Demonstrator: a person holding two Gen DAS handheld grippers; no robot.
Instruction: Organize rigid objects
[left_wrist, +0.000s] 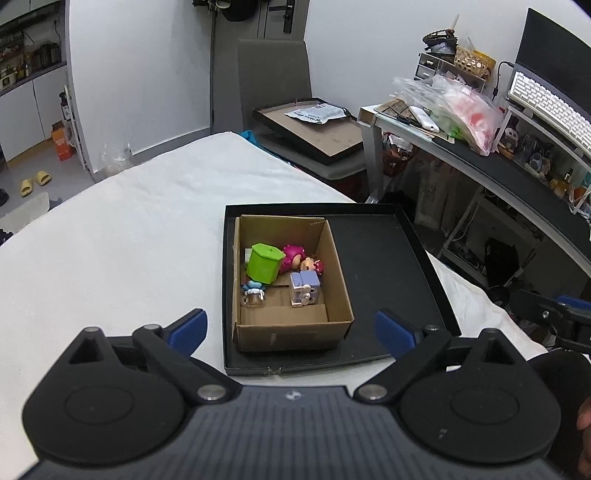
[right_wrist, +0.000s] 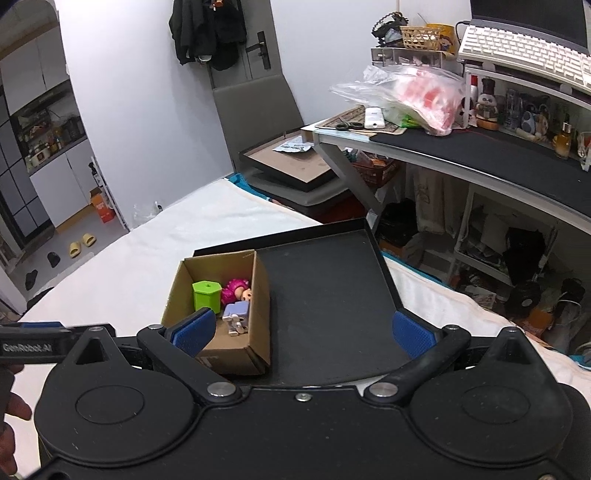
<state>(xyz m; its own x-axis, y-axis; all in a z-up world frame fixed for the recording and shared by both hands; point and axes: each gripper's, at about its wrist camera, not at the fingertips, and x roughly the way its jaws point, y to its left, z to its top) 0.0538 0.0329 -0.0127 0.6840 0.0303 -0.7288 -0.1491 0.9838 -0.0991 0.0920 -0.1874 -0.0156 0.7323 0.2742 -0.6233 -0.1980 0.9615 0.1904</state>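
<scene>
A cardboard box (left_wrist: 334, 258) stands in the left part of a black tray (left_wrist: 388, 266) on a white-covered table. Inside lie a green hexagonal container (left_wrist: 264, 262), a pink doll (left_wrist: 301, 260), a purple toy (left_wrist: 304, 290) and a small blue figure (left_wrist: 253, 291). My left gripper (left_wrist: 291, 328) is open and empty, just in front of the box. In the right wrist view, the box (right_wrist: 258, 291) and tray (right_wrist: 332, 295) lie ahead; my right gripper (right_wrist: 303, 330) is open and empty above the tray's near edge. The green container (right_wrist: 207, 293), doll (right_wrist: 238, 290) and purple toy (right_wrist: 236, 314) show inside.
A desk (left_wrist: 498, 173) with plastic bags, a keyboard and clutter stands at the right. A grey chair (left_wrist: 273, 81) holding a framed board (left_wrist: 317, 133) stands beyond the table. The white table surface (left_wrist: 129, 240) extends to the left.
</scene>
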